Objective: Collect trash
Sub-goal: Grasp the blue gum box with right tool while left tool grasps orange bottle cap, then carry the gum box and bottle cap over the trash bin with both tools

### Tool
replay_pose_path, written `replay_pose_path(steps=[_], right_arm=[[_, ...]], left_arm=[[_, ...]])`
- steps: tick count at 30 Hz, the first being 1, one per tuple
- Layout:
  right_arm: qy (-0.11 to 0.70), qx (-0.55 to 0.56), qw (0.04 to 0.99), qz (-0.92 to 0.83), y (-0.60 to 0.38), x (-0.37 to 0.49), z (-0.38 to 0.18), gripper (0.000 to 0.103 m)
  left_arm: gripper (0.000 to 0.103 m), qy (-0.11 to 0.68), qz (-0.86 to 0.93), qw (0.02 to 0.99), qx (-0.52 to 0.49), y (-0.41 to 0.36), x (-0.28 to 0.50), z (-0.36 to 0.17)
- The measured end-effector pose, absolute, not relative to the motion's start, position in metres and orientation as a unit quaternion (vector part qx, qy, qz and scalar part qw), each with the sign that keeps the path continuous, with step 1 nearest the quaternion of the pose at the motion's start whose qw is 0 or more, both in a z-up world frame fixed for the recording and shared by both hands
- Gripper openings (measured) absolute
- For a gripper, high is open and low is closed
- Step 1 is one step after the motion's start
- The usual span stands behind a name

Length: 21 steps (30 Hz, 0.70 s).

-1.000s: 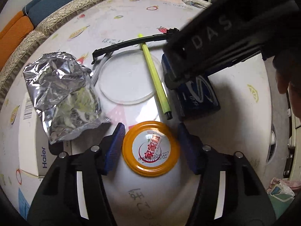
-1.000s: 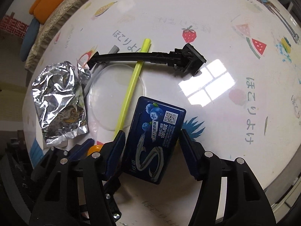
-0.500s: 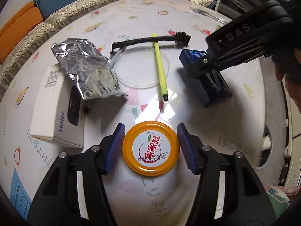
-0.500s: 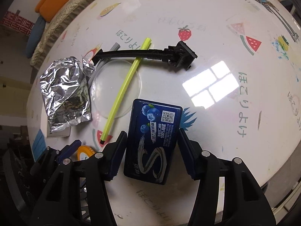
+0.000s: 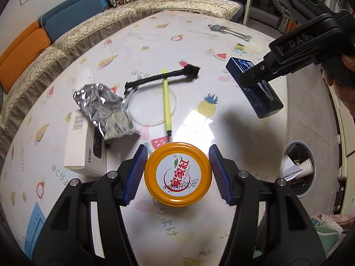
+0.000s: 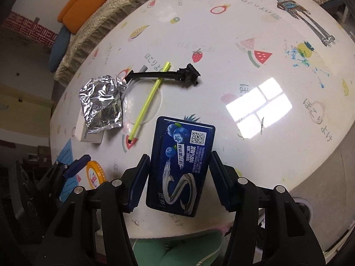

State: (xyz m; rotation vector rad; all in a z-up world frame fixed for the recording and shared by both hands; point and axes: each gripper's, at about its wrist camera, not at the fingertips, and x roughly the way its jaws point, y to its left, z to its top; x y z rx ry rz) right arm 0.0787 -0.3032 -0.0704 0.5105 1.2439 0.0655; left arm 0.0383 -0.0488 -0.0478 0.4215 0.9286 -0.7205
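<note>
My left gripper (image 5: 177, 174) is shut on an orange jar lid (image 5: 178, 174) with a red-and-white label and holds it above the round table (image 5: 239, 150). My right gripper (image 6: 180, 178) is shut on a dark blue gum box (image 6: 182, 165) and holds it in the air; the box also shows in the left wrist view (image 5: 255, 89). On the table lie a crumpled foil wrapper (image 5: 104, 108), a yellow straw (image 5: 166, 102), a black plastic stick (image 5: 162, 77) and a clear round lid (image 5: 153, 105).
A white Haier box (image 5: 83, 146) lies under the foil wrapper. A bin with paper trash (image 5: 298, 169) stands on the floor right of the table. A sofa with cushions (image 5: 33, 44) runs behind the table.
Both grippers have risen and pulled back from the table, each carrying its item. The table items now look smaller and farther away. The bin has come into view.
</note>
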Motion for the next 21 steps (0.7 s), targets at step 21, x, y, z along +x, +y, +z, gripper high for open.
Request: replay_pose_path(steps=[21], right_arm=[[0.518, 0.235, 0.815, 0.115, -0.402, -0.133, -0.02, 0.056]], left_arm=[[0.055, 0.364, -0.47, 0.758, 0.269, -0.182, -0.075, 0.009]])
